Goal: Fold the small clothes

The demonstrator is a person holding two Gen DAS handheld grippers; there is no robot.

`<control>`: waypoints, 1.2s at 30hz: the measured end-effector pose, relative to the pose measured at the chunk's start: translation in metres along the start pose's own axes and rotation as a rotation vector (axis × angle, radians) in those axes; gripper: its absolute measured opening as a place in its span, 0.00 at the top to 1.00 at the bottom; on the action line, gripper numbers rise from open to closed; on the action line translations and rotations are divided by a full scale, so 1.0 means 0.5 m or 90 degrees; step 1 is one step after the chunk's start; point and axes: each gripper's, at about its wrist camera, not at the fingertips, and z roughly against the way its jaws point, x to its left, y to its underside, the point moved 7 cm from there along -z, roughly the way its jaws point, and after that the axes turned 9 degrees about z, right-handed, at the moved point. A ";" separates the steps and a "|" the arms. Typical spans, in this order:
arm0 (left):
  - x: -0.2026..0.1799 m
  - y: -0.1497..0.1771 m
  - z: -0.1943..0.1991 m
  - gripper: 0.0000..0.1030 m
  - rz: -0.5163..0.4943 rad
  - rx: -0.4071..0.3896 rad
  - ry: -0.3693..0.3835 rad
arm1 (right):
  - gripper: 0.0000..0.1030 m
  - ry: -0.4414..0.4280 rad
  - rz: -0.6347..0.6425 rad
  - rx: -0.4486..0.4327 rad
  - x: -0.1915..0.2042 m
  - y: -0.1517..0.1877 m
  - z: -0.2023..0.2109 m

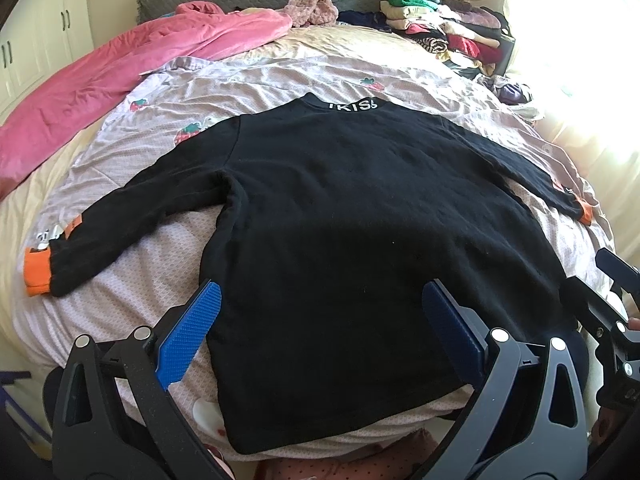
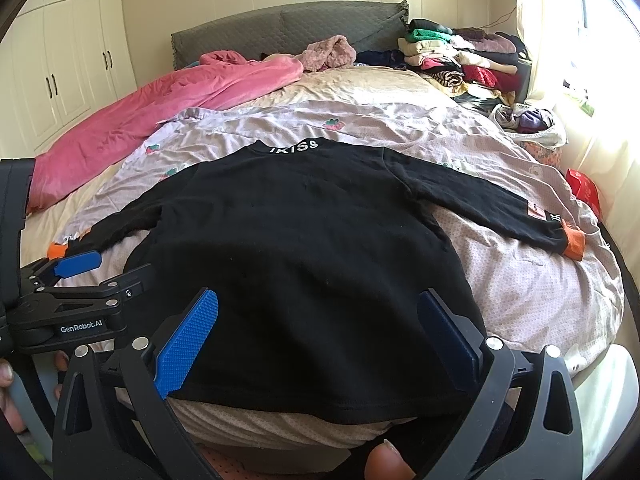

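Both tongs gape wide and empty: left gripper (image 1: 322,332) and right gripper (image 2: 318,336) hover over the hem of the black sweatshirt (image 1: 360,208), spread flat ahead on the lilac strawberry sheet (image 1: 280,84); pink blanket (image 1: 120,68) far left, clothes pile (image 1: 448,28) far right.

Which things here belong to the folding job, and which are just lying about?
Job: black top, left gripper, right gripper, both open above its hem.

Lying about: pink blanket, clothes pile, strawberry sheet, red bag.
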 end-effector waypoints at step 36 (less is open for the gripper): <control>-0.062 -0.214 -0.041 0.08 0.007 -0.046 0.028 | 0.04 0.028 -0.098 -0.085 -0.115 -0.220 -0.024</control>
